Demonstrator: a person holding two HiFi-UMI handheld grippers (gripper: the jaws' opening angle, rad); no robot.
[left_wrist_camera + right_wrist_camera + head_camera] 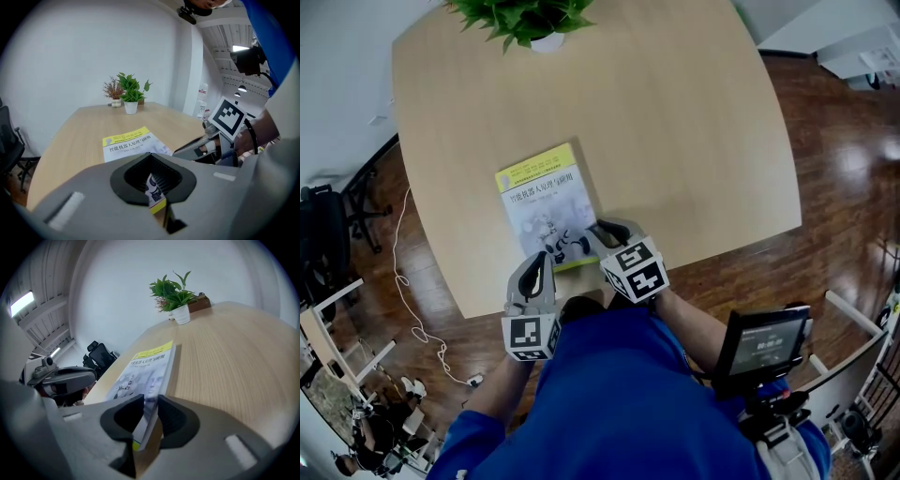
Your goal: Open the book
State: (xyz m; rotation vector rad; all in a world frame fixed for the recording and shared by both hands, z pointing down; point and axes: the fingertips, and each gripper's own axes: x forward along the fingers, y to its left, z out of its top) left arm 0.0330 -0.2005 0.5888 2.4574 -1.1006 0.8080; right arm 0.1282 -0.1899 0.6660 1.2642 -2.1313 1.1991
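Far at the left of the head view, a black office chair (326, 234) stands on the dark wooden floor (825, 141), and a thin white cable (405, 281) lies on the floor beside the desk. Next comes the left gripper (540, 262), grey with a cube of square markers, held at the near left corner of the book. In its own view the left gripper (157, 197) has its black pads drawn close together, and the yellow-striped near corner of the book stands in the narrow gap between them.

The thin paperback book (546, 206), with a yellow band at its far end and a pale blue-white cover, lies closed on the light wooden desk (675, 122), close to the near edge. Its printed title shows clearly in the left gripper view (129, 143).

At the book's near right corner is the right gripper (605, 230). In the right gripper view its pads are pressed on the right edge of the book (150, 366), which passes straight between them at the right gripper (149, 420).

Well apart from the book, at the far edge of the desk, a green plant in a small white pot (546, 39) stands upright. At the right, a small dark screen (764, 342) sits beside the person's blue sleeve (609, 394).
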